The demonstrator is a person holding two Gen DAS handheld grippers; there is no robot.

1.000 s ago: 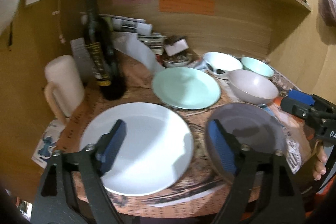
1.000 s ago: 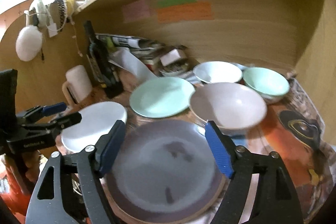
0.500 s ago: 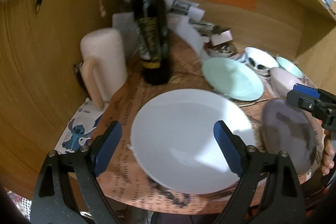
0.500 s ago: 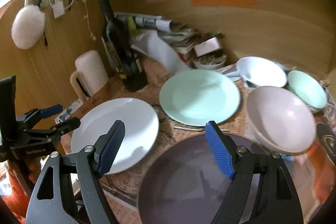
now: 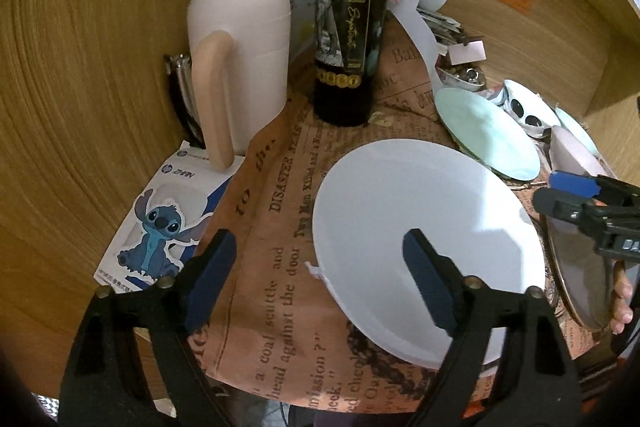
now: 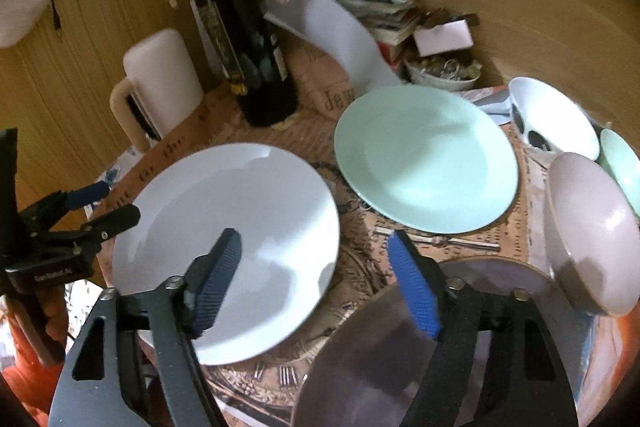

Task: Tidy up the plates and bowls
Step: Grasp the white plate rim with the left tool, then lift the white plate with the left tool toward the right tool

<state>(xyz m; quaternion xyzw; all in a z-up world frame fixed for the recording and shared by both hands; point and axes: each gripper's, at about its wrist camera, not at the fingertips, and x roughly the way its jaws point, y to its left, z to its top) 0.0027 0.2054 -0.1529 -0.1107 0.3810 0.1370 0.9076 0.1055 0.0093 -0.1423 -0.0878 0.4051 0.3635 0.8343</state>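
Note:
A large white plate (image 5: 420, 227) (image 6: 228, 239) lies at the table's near left. My left gripper (image 5: 320, 267) (image 6: 110, 205) hovers over its left rim, jaws closing, with the rim and bare tablecloth between the fingers and no pad touching. My right gripper (image 6: 316, 275) (image 5: 560, 195) hangs over the plate's right rim, jaws also closing, nothing pressed. A grey plate (image 6: 400, 367) (image 5: 580, 267) lies at the near right under the right finger. Behind are a mint plate (image 6: 424, 155) (image 5: 484, 131), a pinkish bowl (image 6: 588, 235), a white bowl (image 6: 552, 115) and a mint bowl (image 6: 622, 163).
A dark wine bottle (image 5: 348, 27) (image 6: 240, 39) and a white jug with a beige handle (image 5: 240, 39) (image 6: 160, 79) stand at the back left by the wooden wall. Papers and a small dish of clutter (image 6: 440, 71) sit at the back. A sticker card (image 5: 160, 227) overhangs the left edge.
Both grippers have swung left and sunk a little: the left from above the two near plates to the white plate's left rim, the right from the grey plate to its right rim. Both jaws narrowed.

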